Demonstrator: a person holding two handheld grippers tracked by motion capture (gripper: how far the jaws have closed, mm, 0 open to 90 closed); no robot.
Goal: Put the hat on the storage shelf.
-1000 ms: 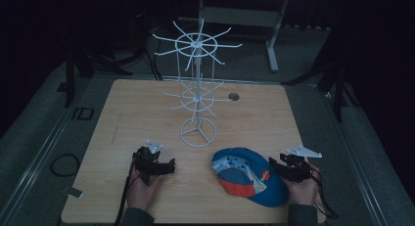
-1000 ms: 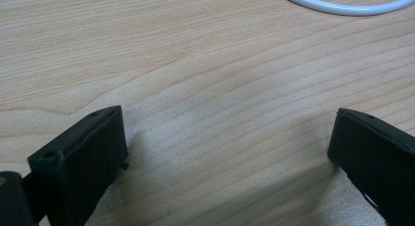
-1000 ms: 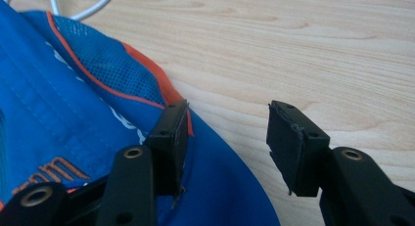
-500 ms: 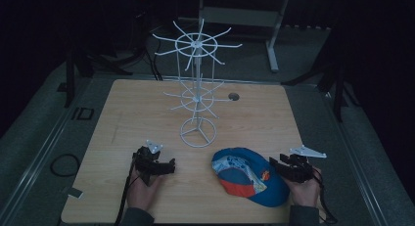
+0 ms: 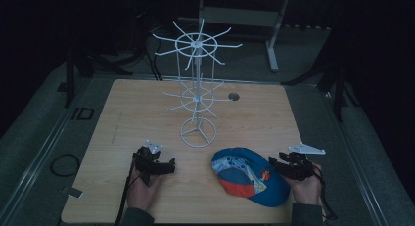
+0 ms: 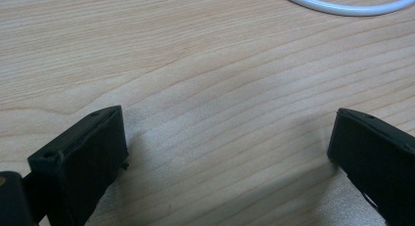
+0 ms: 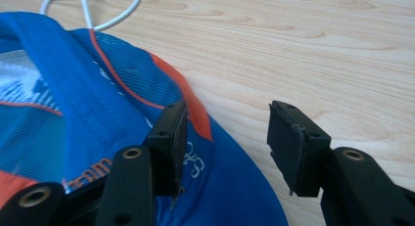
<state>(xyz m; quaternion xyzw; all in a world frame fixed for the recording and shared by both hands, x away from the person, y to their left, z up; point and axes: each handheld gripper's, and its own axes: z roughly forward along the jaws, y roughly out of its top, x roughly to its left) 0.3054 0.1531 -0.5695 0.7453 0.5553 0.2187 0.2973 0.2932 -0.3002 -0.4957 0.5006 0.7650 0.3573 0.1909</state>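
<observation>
Two grippers sit low at your edge of the table (image 5: 122,113), one in each hand. Your right gripper (image 5: 274,163) points toward the cap (image 5: 247,179), and its jaws stand partly open. In the right gripper view one jaw hangs over the blue cloth of the cap (image 7: 88,118) near its orange trim, the other over bare wood (image 7: 318,50) just past the cap's edge; the edge lies in the gap between them, and neither pad presses on it, so nothing is gripped. The cap lies flat on the table near your right hand, close to the front edge and just right of the rack (image 5: 196,89), whose ring base stands near the cap's far side. Your left gripper (image 5: 169,166) rests well apart from the cap, on the other side of the rack's base. Its jaws are wide apart with plain wood between them and hold nothing; part of the white ring (image 6: 342,6) shows beyond them.
</observation>
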